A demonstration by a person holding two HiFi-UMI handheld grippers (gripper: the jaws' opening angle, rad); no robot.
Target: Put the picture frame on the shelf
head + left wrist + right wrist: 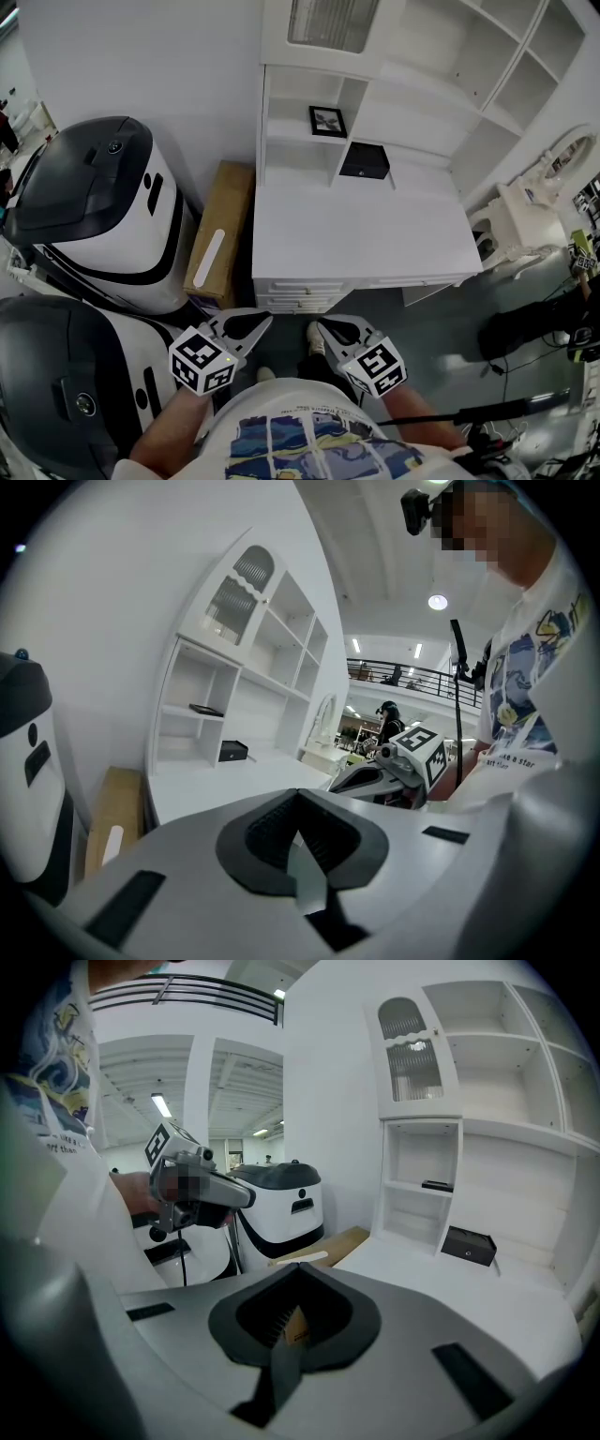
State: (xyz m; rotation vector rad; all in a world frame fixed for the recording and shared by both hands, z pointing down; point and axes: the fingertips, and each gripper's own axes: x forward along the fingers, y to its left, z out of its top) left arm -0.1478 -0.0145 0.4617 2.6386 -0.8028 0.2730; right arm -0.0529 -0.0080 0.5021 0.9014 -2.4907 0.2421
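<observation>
Grippers first, head view: 2 of them, left gripper (251, 325) and right gripper (330, 330), both low by the person's torso. Grey plastic bodies, each with a black-and-white marker cube. Both are closed and empty. 1 picture frame (327, 121), black rectangular rim with a pale print, sits on a middle board of the white shelf unit (281, 141). It is well apart from both grippers, across the smooth white surface (366, 234). 1 black box (365, 160), matte, is at the back of the surface, just below-right of the frame. 1 tan cardboard box (220, 234) with a white strip stands between the surface and 2 rounded white-and-black machines (94, 206). 1 white ornate chair (525, 220) is at right.

Left gripper view: jaws together, ribbed dark pads meeting, nothing between them. The frame reads as a thin dark slab on its shelf board, far ahead at left. The black box is lower, on the surface. The right gripper is alongside.

Right gripper view: jaws together, nothing held; cardboard shows in the background behind the pads. The frame is on its shelf board at upper right, well apart, with the box below it.
</observation>
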